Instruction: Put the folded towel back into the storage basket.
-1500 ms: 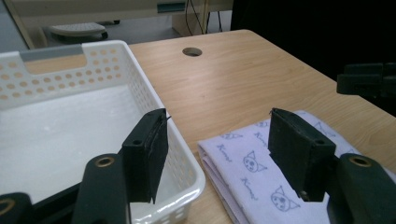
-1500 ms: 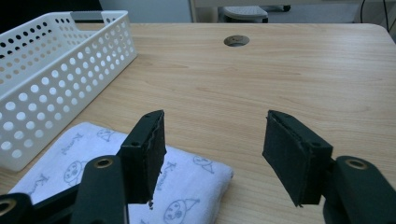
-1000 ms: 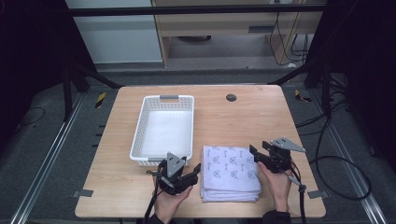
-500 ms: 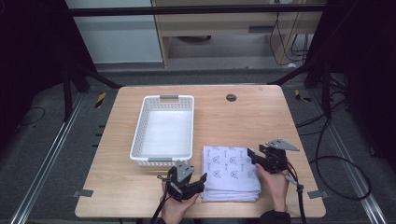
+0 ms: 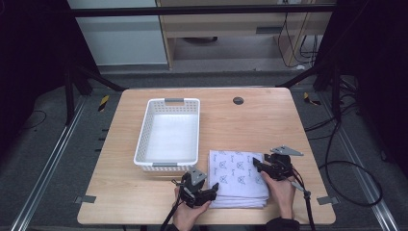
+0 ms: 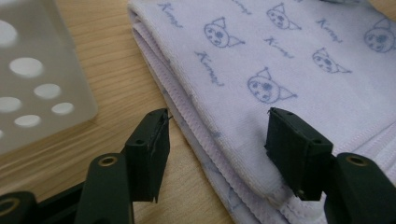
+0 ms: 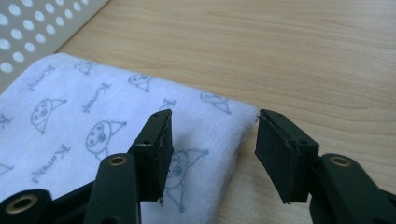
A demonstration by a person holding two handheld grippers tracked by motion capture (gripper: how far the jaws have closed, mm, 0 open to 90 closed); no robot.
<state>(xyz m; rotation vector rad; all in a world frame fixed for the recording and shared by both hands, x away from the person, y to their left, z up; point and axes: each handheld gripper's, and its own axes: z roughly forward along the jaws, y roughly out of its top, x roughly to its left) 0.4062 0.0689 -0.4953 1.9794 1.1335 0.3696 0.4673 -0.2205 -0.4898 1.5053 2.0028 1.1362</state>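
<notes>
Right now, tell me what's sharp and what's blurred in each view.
High view: evenly lit wooden table, dark surroundings. Left gripper view: folded white cat-print towel sharp, white perforated plastic basket blurred and overbright. Right gripper view: black jaws slightly soft, towel sharp.

A pale wooden worktop [image 5: 269, 120] carries a white perforated basket [image 5: 169, 134] at its left middle. Just beside the basket's near right corner lies a folded stack of white cloths [image 5: 238, 178] printed with small blue faces. A dark round grommet [image 5: 237, 100] sits near the far edge.
</notes>
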